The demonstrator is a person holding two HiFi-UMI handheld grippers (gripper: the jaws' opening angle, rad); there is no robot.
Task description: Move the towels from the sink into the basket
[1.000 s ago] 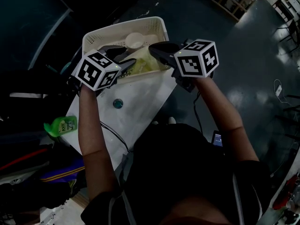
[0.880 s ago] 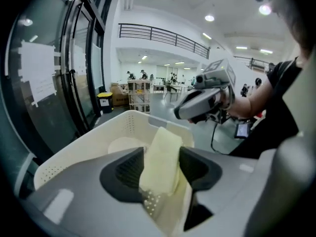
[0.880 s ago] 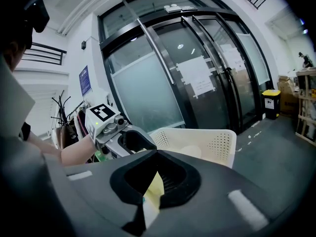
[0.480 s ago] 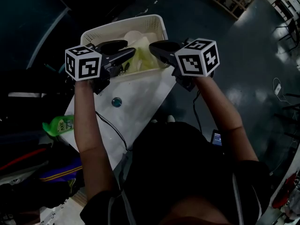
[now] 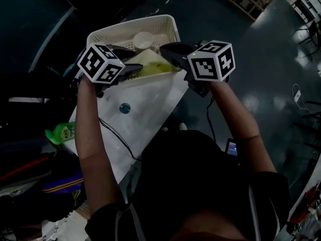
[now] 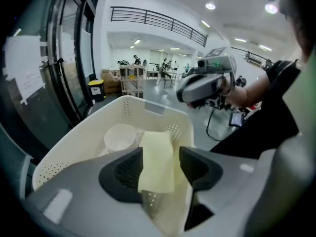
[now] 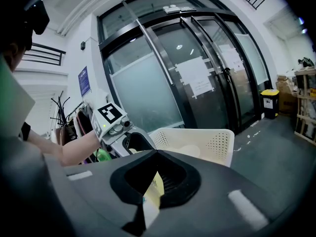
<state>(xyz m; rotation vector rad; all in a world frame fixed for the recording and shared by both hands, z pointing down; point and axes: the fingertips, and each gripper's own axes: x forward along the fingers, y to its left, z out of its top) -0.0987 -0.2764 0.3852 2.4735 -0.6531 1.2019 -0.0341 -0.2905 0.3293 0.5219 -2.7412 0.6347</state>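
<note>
A pale yellow towel (image 5: pixel 150 64) hangs over the near edge of the white perforated basket (image 5: pixel 165 20), stretched between both grippers. In the left gripper view, the towel (image 6: pixel 157 167) drapes between the jaws of my left gripper (image 6: pixel 161 154). Those jaws are opening: a gap shows on the towel's right side. My right gripper (image 7: pixel 157 154) is shut on a fold of the towel (image 7: pixel 152 196). A white bowl (image 5: pixel 144 40) sits inside the basket. Both grippers, left (image 5: pixel 136 60) and right (image 5: pixel 163 49), are held at the basket's near rim, above the white sink (image 5: pixel 150 99).
The sink's drain (image 5: pixel 124 108) lies below the left gripper. A green bottle (image 5: pixel 62 133) stands at the sink's left end. Dark glass doors (image 7: pixel 197 83) rise behind the basket. A cable runs down beside the left arm.
The left gripper swung left, then came back and turned near the basket's rim. The towel now lies more over the basket edge. The right gripper has stayed still.
</note>
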